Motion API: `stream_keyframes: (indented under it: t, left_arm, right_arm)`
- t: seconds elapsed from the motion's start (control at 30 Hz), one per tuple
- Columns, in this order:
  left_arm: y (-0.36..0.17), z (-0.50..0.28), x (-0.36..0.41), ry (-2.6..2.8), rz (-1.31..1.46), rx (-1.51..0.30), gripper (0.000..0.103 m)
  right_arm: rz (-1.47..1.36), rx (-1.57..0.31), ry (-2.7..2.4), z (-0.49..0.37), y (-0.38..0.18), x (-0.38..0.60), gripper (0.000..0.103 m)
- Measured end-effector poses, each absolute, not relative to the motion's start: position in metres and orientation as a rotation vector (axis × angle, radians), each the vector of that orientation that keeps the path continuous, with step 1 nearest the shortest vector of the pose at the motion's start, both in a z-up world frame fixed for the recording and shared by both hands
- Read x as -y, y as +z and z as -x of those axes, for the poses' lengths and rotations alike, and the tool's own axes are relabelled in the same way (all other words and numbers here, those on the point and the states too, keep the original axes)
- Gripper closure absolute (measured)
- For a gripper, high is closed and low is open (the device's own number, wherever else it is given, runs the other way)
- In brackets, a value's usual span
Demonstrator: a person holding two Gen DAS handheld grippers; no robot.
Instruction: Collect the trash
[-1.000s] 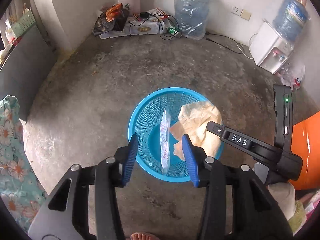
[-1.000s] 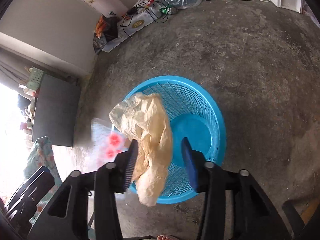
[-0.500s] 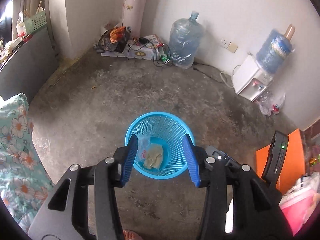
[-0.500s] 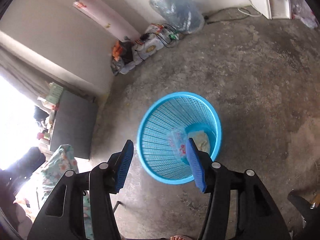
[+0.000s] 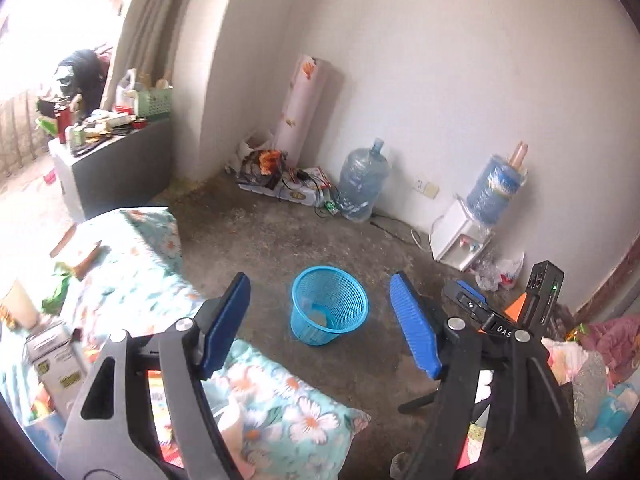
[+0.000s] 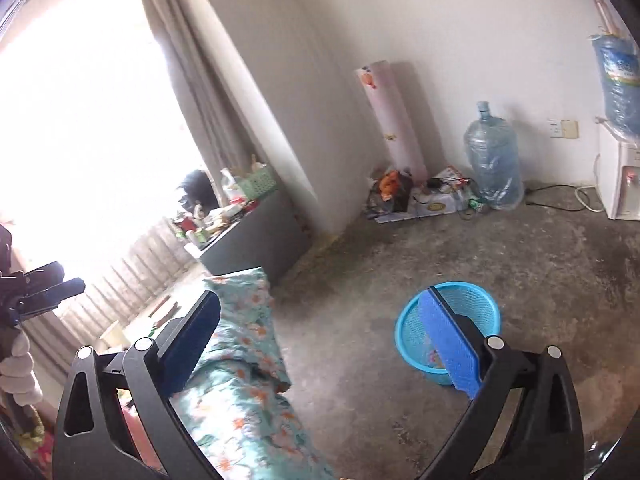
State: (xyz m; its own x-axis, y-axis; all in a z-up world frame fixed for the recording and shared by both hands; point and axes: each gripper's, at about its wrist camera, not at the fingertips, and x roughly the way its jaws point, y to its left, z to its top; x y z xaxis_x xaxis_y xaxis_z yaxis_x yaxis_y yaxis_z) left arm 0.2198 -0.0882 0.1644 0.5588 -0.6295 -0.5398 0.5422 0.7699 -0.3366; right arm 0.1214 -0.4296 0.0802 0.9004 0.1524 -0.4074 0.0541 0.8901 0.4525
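A blue mesh trash basket [image 5: 329, 304] stands on the concrete floor, with a tan bag and a wrapper [image 5: 318, 316] lying in its bottom. It also shows in the right wrist view [image 6: 472, 300], partly behind a finger. My left gripper [image 5: 320, 320] is open and empty, raised well above and back from the basket. My right gripper [image 6: 320, 340] is open and empty, also raised; it shows at the right of the left wrist view [image 5: 472, 304]. The left gripper shows at the left edge of the right wrist view [image 6: 40, 284].
A table with a floral cloth [image 5: 120, 280] [image 6: 240, 360] holds a cup [image 5: 18, 308], boxes [image 5: 56, 356] and scraps. Water jug [image 5: 362, 180], dispenser [image 5: 464, 240], clutter in the corner [image 5: 280, 176], grey cabinet [image 5: 112, 164], orange object [image 5: 516, 306].
Both grippers let the tan bag and wrapper fall into the basket, then rose and pulled back from it. The view now takes in the room and table.
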Motion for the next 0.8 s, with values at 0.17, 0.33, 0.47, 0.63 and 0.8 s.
stream_keyframes:
  t: [0.17, 0.33, 0.47, 0.63, 0.8]
  left_arm:
    - [0.152, -0.153, -0.021, -0.563, 0.266, -0.61, 0.033]
    - [0.108, -0.103, -0.061, -0.506, 0.28, -0.577, 0.033]
    - [0.065, -0.091, -0.058, -0.484, 0.29, -0.599, 0.033]
    - [0.038, -0.11, -0.024, -0.396, 0.159, -0.622, 0.033]
    - [0.024, -0.14, -0.015, -0.362, 0.153, -0.655, 0.033]
  right_arm:
    - [-0.443, -0.5, 0.279, -0.115, 0.086, 0.375, 0.006]
    - [-0.5, -0.639, 0.465, -0.126, 0.064, 0.318, 0.006]
    - [-0.626, -0.774, 0.556, -0.144, 0.035, 0.288, 0.007]
    - [-0.727, -0.922, 0.575, -0.174, 0.003, 0.263, 0.015]
    - [-0.755, -0.993, 0.567, -0.189, -0.011, 0.248, 0.026]
